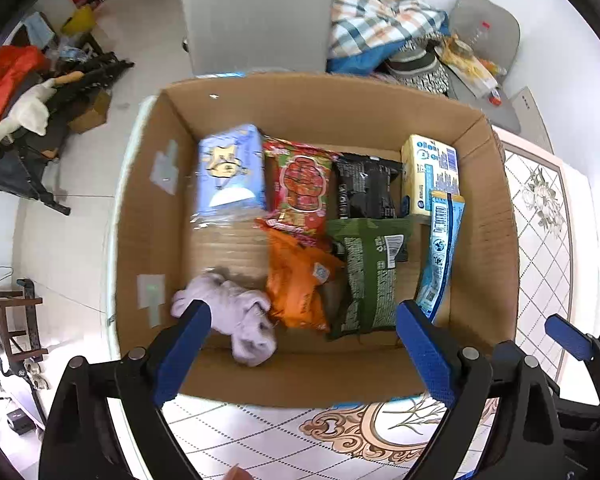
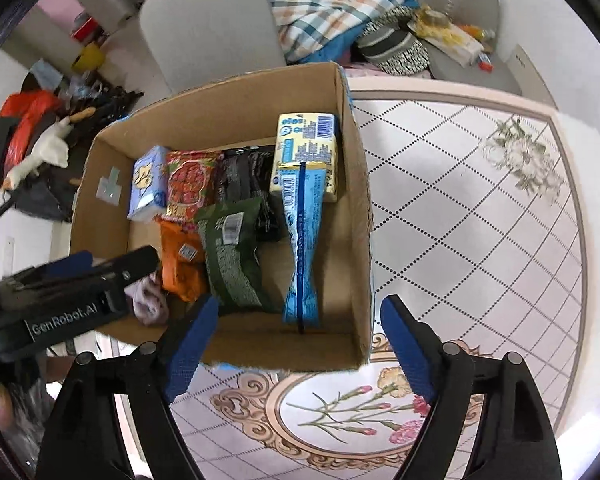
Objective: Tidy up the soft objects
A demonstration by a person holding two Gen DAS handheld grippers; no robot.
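A cardboard box stands on the table and holds soft packets: a blue tissue pack, a red snack bag, a black bag, a yellow pack, an orange bag, a green bag and a blue-white pouch. A lilac soft toy lies in the box's near left corner. My left gripper is open and empty just above the box's near wall. My right gripper is open and empty at the box's near right corner.
The table has a white diamond-patterned top with flower motifs, free to the right of the box. Grey chairs stand behind, with a plaid cloth and clutter. Bags and a white plush goose lie on the floor at left.
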